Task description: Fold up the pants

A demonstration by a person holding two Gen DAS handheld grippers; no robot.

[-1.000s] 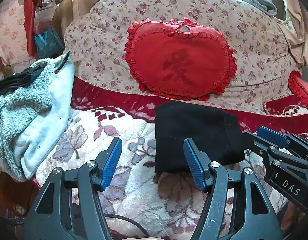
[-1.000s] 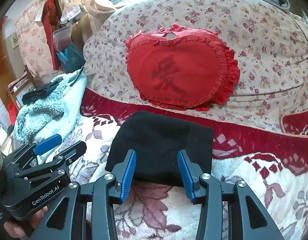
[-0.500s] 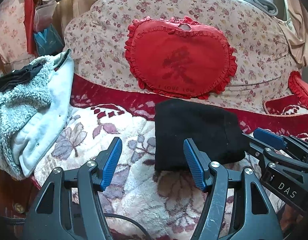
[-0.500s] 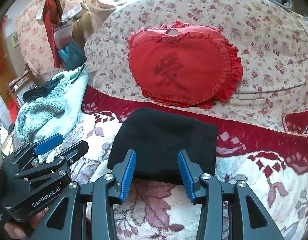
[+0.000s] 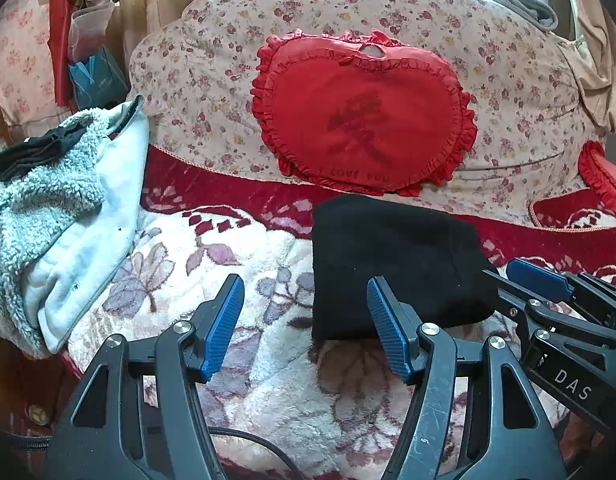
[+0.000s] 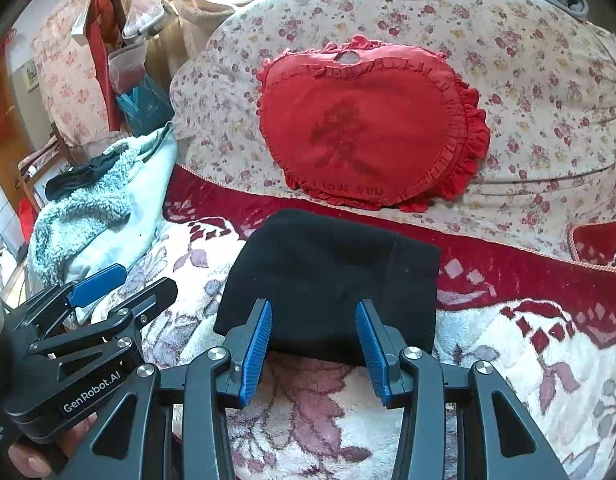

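Observation:
The black pants [image 5: 391,264] lie folded into a compact rectangle on the floral blanket [image 5: 228,276]; they also show in the right wrist view [image 6: 331,276]. My left gripper [image 5: 304,328] is open and empty, just left of and in front of the pants' near left corner. My right gripper [image 6: 313,348] is open and empty, hovering at the pants' near edge. The right gripper also shows in the left wrist view [image 5: 547,304], and the left gripper shows in the right wrist view [image 6: 108,292].
A red heart-shaped cushion [image 5: 359,116] leans on a floral bolster [image 5: 507,92] behind the pants. A light-blue fleece garment [image 5: 64,216] is piled at the left. A second red cushion [image 5: 603,176] sits at the far right.
Both grippers have drawn back slightly from the pants; the scene has shifted a little upward in both views. The pants lie still.

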